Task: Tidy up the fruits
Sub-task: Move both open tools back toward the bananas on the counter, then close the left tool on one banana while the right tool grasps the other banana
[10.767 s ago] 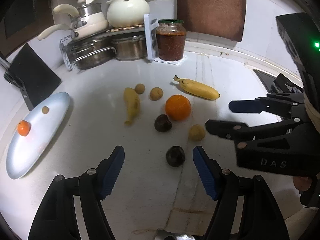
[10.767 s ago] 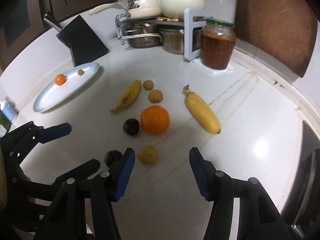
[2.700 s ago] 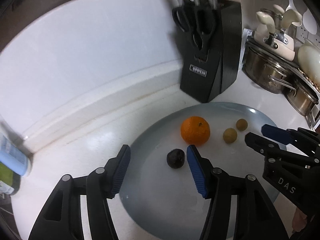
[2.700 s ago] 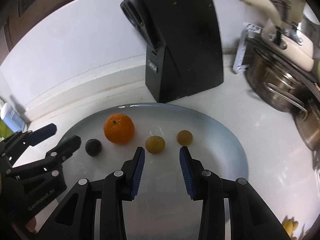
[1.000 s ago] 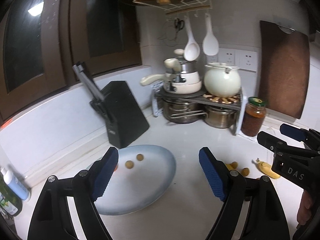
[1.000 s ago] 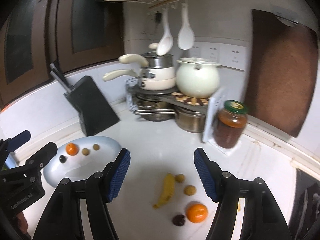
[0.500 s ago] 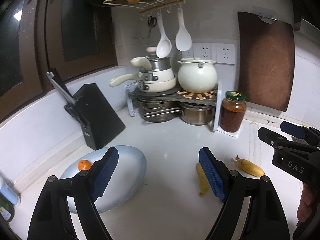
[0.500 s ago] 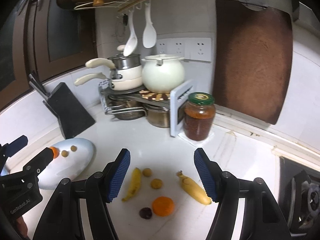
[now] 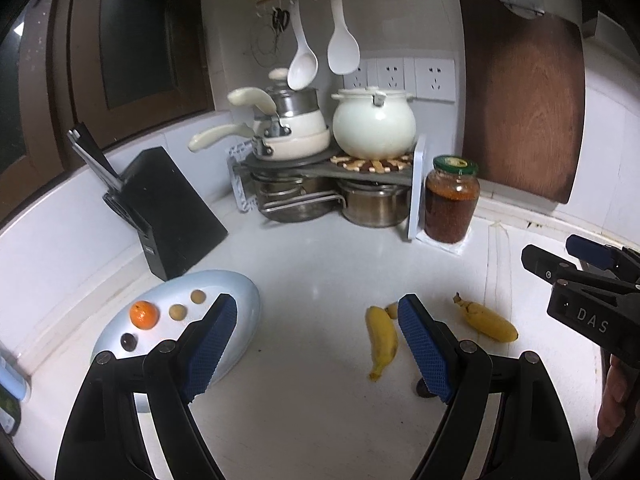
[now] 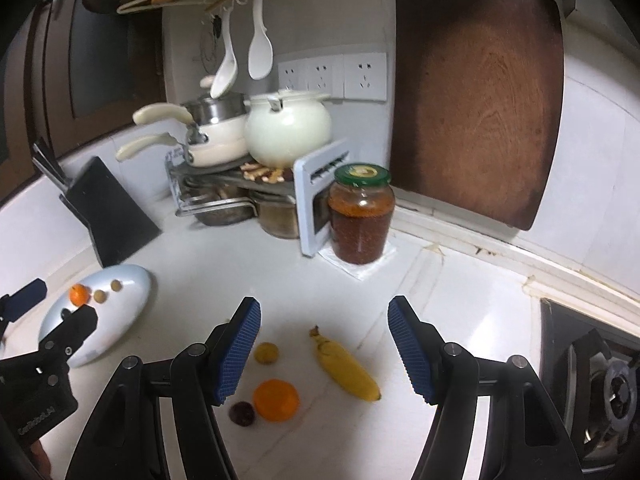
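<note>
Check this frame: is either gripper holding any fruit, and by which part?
Nothing is held. The left gripper and right gripper are both open and empty above the counter.

Dim indoor light, cool cast, strongest on the white counter (image 9: 320, 264) ahead of the claws; it blooms to glare at far left by the wall in both views. Corners fall to black vignette. Heavy fisheye bend: the wall line and cutting board (image 10: 476, 96) curve hard toward the edges. Shadows soft and short, pooled under the pot rack (image 9: 328, 196) and behind the knife block (image 9: 172, 212). Pots (image 10: 288, 128) slightly smeared in the right view; the fruit below the claw there is soft. Faint sheen on the plate (image 9: 240, 292) rim and jar (image 10: 360, 224) glass.
</note>
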Tool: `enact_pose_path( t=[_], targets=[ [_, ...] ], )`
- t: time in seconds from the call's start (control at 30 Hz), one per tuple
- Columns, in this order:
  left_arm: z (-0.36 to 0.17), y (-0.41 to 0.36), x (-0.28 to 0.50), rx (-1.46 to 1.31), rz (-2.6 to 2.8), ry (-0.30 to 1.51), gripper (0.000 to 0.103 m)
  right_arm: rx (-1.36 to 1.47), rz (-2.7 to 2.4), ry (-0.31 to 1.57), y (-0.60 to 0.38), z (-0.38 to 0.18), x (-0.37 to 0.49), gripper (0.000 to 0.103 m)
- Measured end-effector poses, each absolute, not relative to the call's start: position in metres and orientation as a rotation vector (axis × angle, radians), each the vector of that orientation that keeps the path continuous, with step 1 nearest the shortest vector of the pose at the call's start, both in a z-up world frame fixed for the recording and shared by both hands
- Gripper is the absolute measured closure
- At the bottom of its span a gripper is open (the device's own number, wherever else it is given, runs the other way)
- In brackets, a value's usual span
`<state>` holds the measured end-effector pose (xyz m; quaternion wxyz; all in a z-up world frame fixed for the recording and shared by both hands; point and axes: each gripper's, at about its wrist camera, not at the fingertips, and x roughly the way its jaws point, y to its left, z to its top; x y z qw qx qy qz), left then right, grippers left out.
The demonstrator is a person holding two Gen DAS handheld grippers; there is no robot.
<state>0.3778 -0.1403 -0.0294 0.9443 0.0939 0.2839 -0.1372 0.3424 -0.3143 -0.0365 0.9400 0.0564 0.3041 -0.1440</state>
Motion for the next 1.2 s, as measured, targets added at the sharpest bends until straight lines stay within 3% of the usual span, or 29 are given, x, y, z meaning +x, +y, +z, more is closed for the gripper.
enact_pose_path(
  t=[0.37,1.2],
  targets=[
    [-0.053,-0.164,0.399,0.228,-0.33,0.684,0.021,0.086,-0.259,0.794,-0.331,-0.065,0.369,0.036],
    [-0.062,-0.212,0.473,0.341,-0.48,0.97,0.021,-0.047,-0.12,1.087,-0.338,-0.07,0.435,0.036]
  ],
)
